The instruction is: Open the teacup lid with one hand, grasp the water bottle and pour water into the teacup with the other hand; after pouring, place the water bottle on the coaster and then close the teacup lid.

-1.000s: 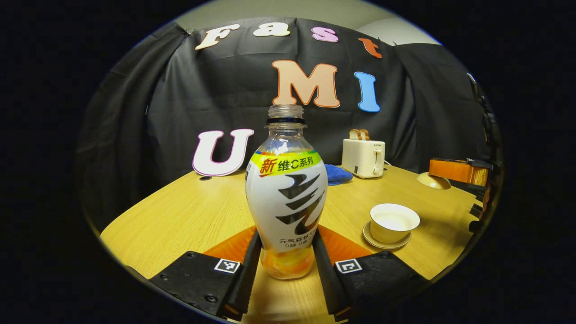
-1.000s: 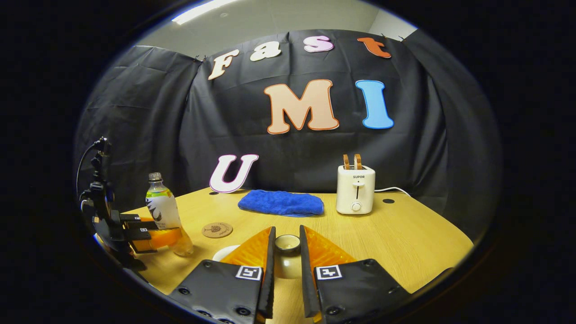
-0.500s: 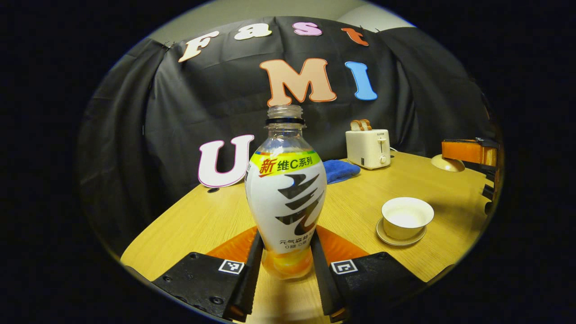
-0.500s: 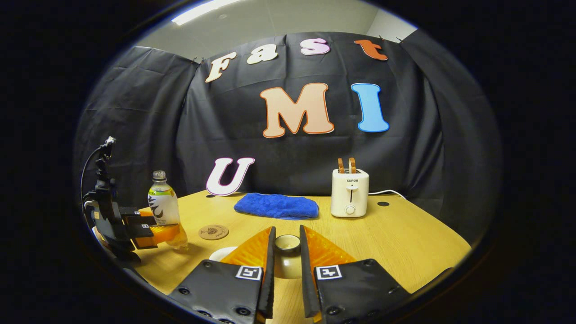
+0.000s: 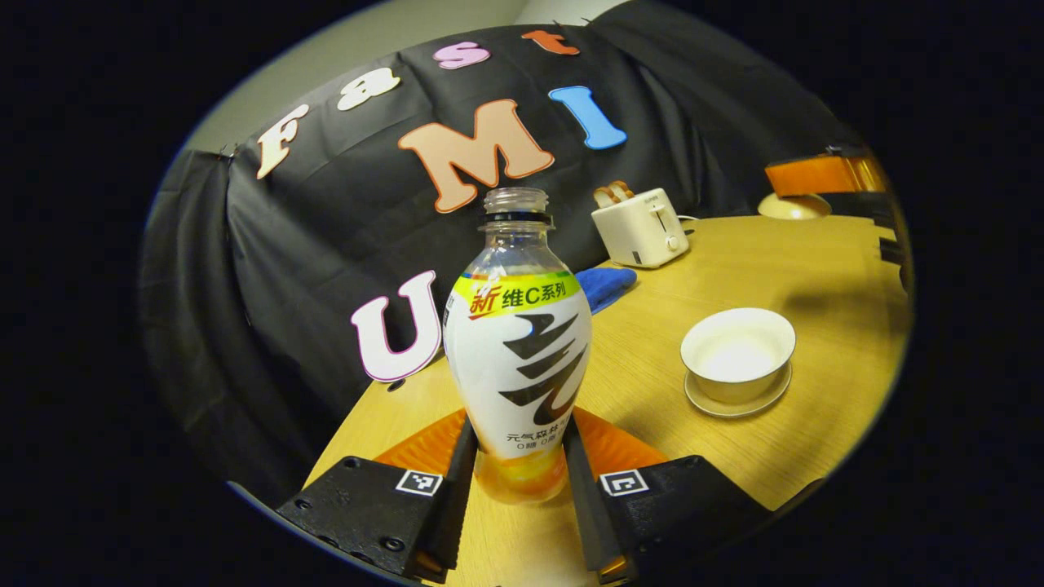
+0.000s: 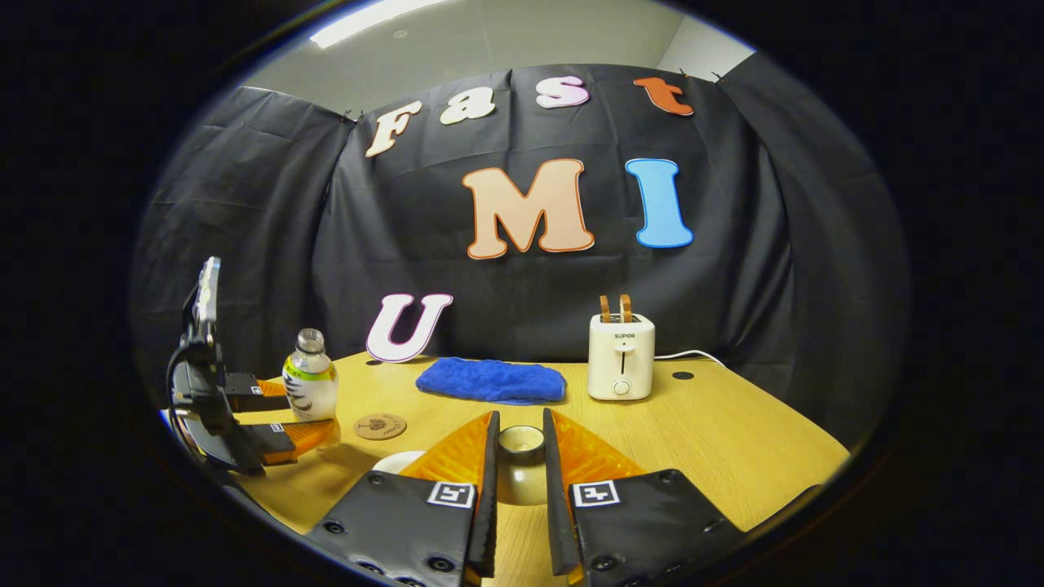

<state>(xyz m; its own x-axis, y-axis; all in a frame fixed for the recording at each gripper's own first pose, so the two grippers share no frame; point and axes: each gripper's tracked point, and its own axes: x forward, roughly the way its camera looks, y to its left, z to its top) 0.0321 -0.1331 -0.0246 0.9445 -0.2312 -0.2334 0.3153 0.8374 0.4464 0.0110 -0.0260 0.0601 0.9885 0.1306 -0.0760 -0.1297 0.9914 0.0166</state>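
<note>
My left gripper (image 5: pixel 518 481) is shut on the lower body of an uncapped water bottle (image 5: pixel 518 342) with a white label; the whole left gripper view leans, with the table sloping. The open white teacup (image 5: pixel 738 355) stands on its saucer (image 5: pixel 738 401) to the bottle's right. My right gripper (image 6: pixel 519 456) is shut on the knob of the cream teacup lid (image 6: pixel 520 473), held up off the cup. The right gripper view also has the bottle (image 6: pixel 311 387), the left gripper (image 6: pixel 312 408), the round brown coaster (image 6: pixel 380 425) and a bit of the teacup rim (image 6: pixel 395 462).
A blue cloth (image 6: pixel 491 381) and a white toaster (image 6: pixel 621 367) with bread slices sit at the back of the wooden table (image 6: pixel 734 440). The black cloth wall closes the far side. The right gripper with the lid (image 5: pixel 793 206) hangs beyond the teacup.
The left gripper has tipped with the bottle toward the teacup side and come nearer the coaster and cup. The right gripper has drifted slightly, still holding the lid.
</note>
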